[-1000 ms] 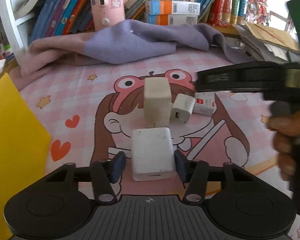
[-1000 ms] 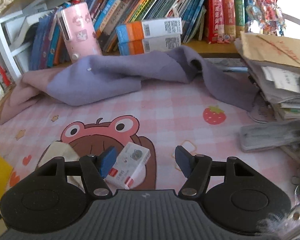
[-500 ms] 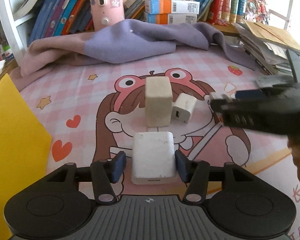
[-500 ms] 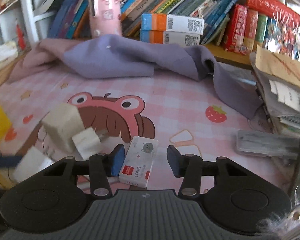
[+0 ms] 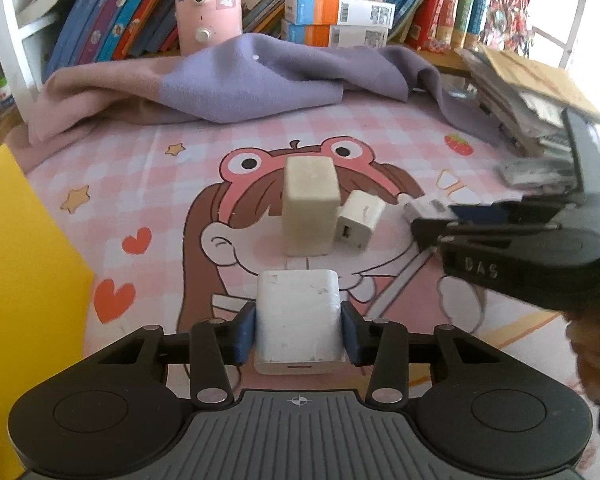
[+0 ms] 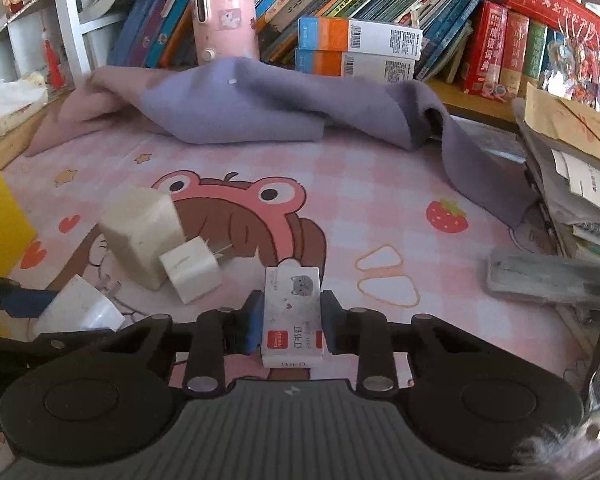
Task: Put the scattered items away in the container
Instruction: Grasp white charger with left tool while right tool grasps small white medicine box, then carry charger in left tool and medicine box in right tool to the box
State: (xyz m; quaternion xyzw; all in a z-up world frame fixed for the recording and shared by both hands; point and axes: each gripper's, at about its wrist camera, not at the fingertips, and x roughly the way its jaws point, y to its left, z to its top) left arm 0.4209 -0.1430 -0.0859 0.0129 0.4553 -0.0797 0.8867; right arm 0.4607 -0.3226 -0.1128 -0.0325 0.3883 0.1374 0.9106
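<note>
Fingers on the left gripper are closed against both flanks of the white charger block, blue pads flat on its smooth sides, with its port end facing back toward the palm. On the right gripper the fingers pinch the long sides of a small staple box, which lies lengthwise between them.

The charger looks like hard glossy plastic, dense for its bulk and rigid, so I'd judge it slippery; a grip across the flat flanks as shown seems right, and the rounded corners would be the place to avoid. The staple box is thin card, light and likely crushable, so a gentle squeeze across its narrow width should do.

Just beyond the left fingertips stands a taller cream adapter, and a small white USB plug leans against its right side, prongs pointing away in the right wrist view. Both are rigid and light, easily taken by their flat faces.

Off to the left of the left fingers is the yellow container, only its wall showing.

Writing: the staple box has a grey cat face, a red label and the characters 订书钉. The right gripper's body, seen from the left camera, is embossed "DAS". Print on the table mat is cartoon only.
</note>
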